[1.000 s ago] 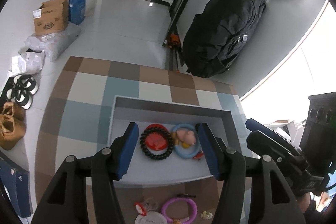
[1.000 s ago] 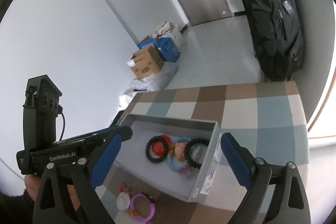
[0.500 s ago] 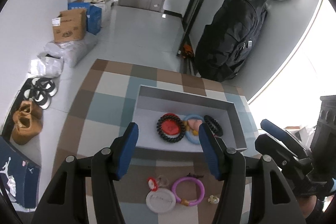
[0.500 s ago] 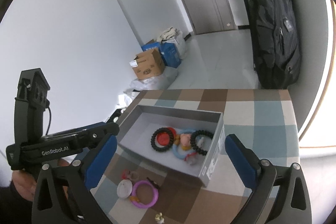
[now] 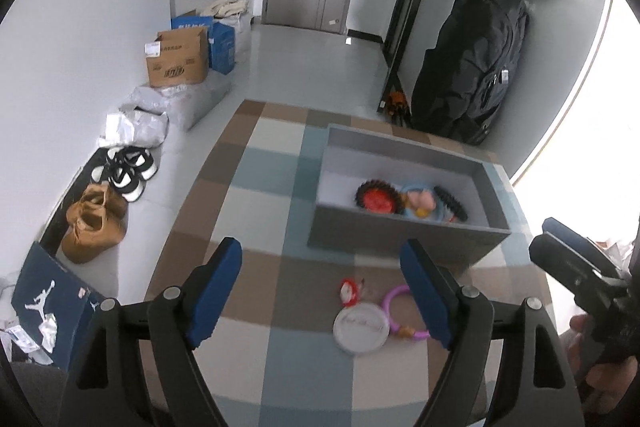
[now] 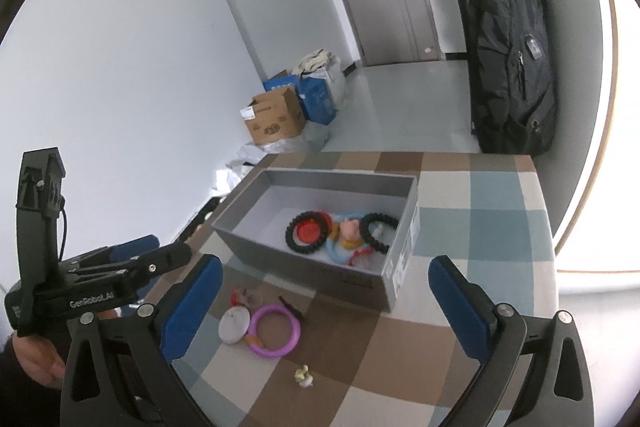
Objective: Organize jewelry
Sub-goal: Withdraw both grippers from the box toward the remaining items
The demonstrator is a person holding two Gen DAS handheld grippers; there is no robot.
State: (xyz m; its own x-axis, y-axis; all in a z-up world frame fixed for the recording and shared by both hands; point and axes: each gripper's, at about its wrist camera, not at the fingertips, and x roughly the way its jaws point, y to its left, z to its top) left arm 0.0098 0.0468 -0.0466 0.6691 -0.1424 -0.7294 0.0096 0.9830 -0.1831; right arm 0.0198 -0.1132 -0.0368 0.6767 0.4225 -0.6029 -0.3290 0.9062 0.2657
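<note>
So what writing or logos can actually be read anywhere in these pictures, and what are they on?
"GenRobot.AI": on the left gripper, seen from the right wrist.
Jumping-figure logo, no words: dark blue shoebox.
Cardboard box: printing too blurred to read.
Grey box side label: too small to read.

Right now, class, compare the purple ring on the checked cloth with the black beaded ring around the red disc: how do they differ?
The purple ring lies outside the grey box, on the cloth; the black beaded ring lies inside it. The purple ring is smooth, with a small orange piece on its rim; the black one is knobbly. The purple ring's middle shows bare cloth; the black ring surrounds a red disc. Both lie flat, untouched by either gripper.
</note>
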